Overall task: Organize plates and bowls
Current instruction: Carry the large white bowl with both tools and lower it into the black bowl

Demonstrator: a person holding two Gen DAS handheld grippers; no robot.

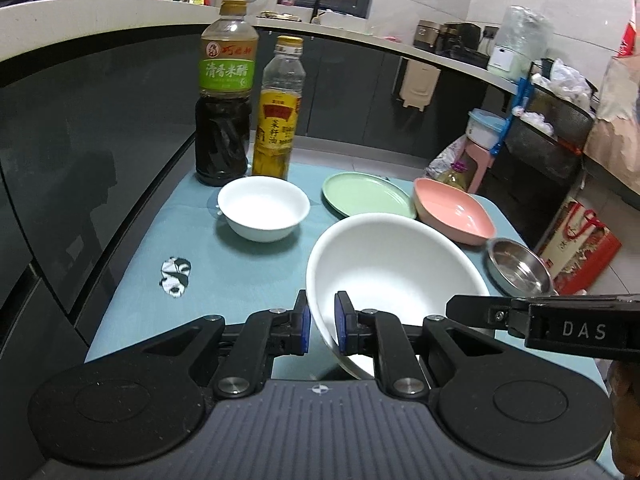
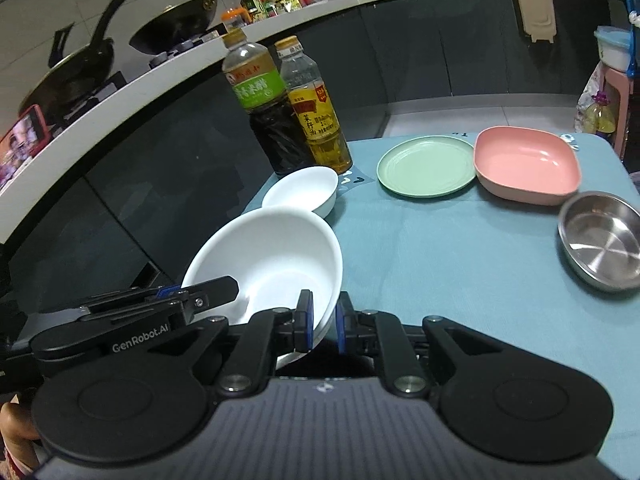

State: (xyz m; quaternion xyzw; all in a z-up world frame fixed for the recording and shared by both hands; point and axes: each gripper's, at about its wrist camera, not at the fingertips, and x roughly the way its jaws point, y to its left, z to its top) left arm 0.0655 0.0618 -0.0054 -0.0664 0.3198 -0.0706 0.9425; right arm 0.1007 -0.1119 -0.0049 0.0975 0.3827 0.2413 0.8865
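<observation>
"DAS" on right tongs (image 1: 460,310); "GenRobot.AI" on left tongs (image 2: 224,288).

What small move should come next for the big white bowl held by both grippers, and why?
Probably carry the large white bowl across the table to a bare patch. The left gripper and right gripper both clamp its rim, it hangs tilted, and the small white bowl sits just beyond it.

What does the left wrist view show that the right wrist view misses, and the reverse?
Left wrist only: a panda print on the blue tablecloth and a red gift bag on the floor.
Right wrist only: two black woks on the counter stove.
Both: left gripper and right gripper shut on opposite rims of the large white bowl, beyond it a round green plate.
</observation>
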